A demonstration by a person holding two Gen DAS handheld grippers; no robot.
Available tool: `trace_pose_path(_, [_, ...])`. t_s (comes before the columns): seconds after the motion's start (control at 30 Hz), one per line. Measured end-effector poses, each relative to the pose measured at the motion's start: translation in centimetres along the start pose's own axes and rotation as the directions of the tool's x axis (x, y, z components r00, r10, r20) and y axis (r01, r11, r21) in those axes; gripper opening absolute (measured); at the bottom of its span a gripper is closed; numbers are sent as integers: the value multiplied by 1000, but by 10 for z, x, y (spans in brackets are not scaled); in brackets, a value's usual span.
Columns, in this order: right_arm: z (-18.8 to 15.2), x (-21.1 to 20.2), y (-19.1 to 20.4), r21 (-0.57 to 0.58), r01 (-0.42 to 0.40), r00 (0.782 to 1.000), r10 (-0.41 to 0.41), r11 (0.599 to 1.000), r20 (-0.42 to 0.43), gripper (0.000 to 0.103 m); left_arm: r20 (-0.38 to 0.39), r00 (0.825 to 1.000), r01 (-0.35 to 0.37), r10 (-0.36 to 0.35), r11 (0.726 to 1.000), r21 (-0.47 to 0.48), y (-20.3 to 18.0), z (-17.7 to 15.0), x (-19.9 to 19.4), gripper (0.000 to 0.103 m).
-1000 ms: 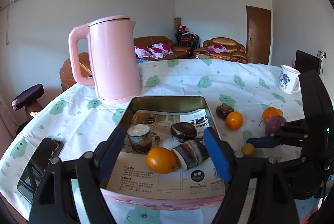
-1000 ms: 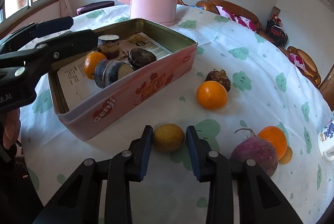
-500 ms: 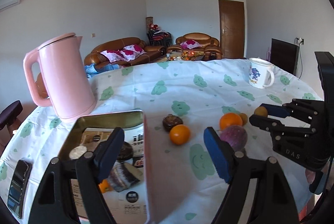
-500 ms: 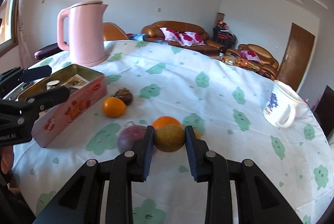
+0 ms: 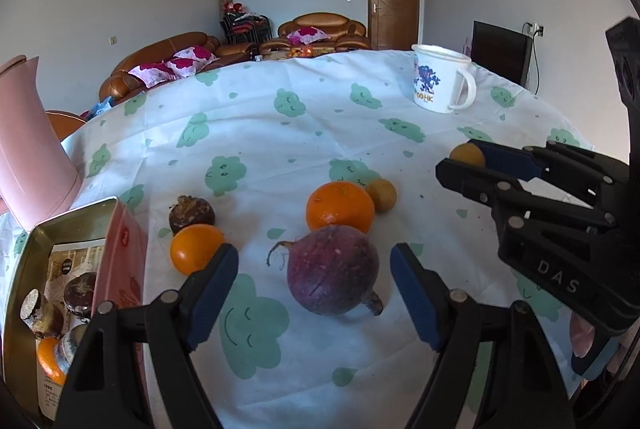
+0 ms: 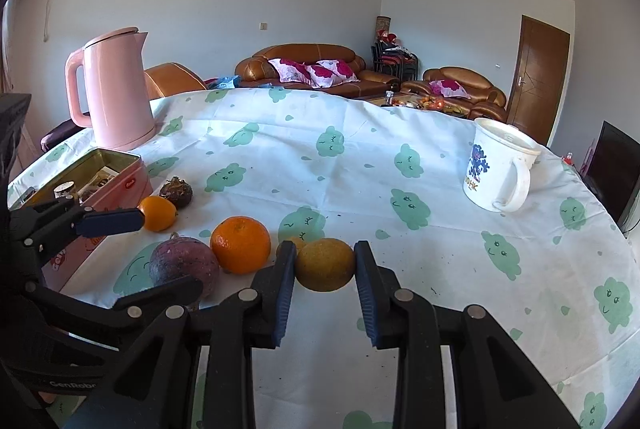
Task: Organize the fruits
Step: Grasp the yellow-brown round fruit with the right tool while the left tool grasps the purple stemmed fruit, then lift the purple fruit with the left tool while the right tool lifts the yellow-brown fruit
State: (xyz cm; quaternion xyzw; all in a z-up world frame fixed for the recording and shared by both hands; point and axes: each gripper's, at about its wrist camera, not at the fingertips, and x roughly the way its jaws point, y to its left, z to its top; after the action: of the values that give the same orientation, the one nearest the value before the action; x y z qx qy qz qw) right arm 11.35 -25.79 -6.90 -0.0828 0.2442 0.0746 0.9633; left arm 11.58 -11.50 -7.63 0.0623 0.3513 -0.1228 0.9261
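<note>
A living room with brown leather sofas lies behind the counter (image 6: 400,157), covered in white cloth with green prints. On it stand a tall pink kettle (image 6: 114,89) and an open pink tin box (image 6: 116,169). The left hand-held gripper (image 5: 314,279) gapes wide around a purple radish (image 5: 332,269). The right hand-held gripper (image 6: 325,263) pinches a small yellow-brown round fruit (image 6: 325,263).

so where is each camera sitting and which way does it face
Left wrist view: sits on the left gripper, looking down across the table at the purple root between its open fingers; the right gripper shows at right.
Right wrist view: sits on the right gripper, facing the sofa, fingers shut on a brown fruit; the left gripper shows at left.
Both share the root, large orange, tin and mug.
</note>
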Motion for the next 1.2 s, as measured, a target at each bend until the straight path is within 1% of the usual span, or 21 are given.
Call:
trace_pose_path(0.07, [0,0,0,2,-4,1000,4,1000,-1,31,-24,1000,16,-16,1000,9,-2,1,6,81])
trace_pose_path(0.13, [0,0,-1,2,-8,1000,8,1000,-3,31,-57,998,27,-27,1000,5,-1,3,15,78])
trace_pose_path(0.17, [-1,0,-1,3,-9,1000,9,1000,-2,31,-71,997,40,-40,999,-3,0,3,19,67])
trace_pose_path(0.2, [-1,0,-2,6,-11,1000,11,1000,-2,31,-87,994,61,-61,998,-12,1,3,22,59])
trace_pose_path(0.27, [-1,0,-3,10,-17,1000,17,1000,-4,31,-90,992,83,-85,996,-21,3,2,22,54])
trace_pose_path(0.3, [-1,0,-3,12,-18,1000,19,1000,-4,31,-84,993,83,-84,996,-18,2,2,21,53])
trace_pose_path(0.5, [-1,-3,-4,16,-25,1000,25,1000,17,31,-42,996,80,-81,996,-39,7,2,12,53])
trace_pose_path(0.77, [-1,-10,-3,9,-43,998,43,999,51,31,31,999,40,-39,998,-49,10,1,-1,53])
trace_pose_path(1.03, [-1,-14,-2,-1,-64,995,64,998,81,31,105,994,-8,11,1000,-28,7,0,-15,53])
trace_pose_path(1.2, [-2,-18,-1,-6,-70,992,70,998,100,31,135,990,-26,29,999,-24,5,0,-21,53])
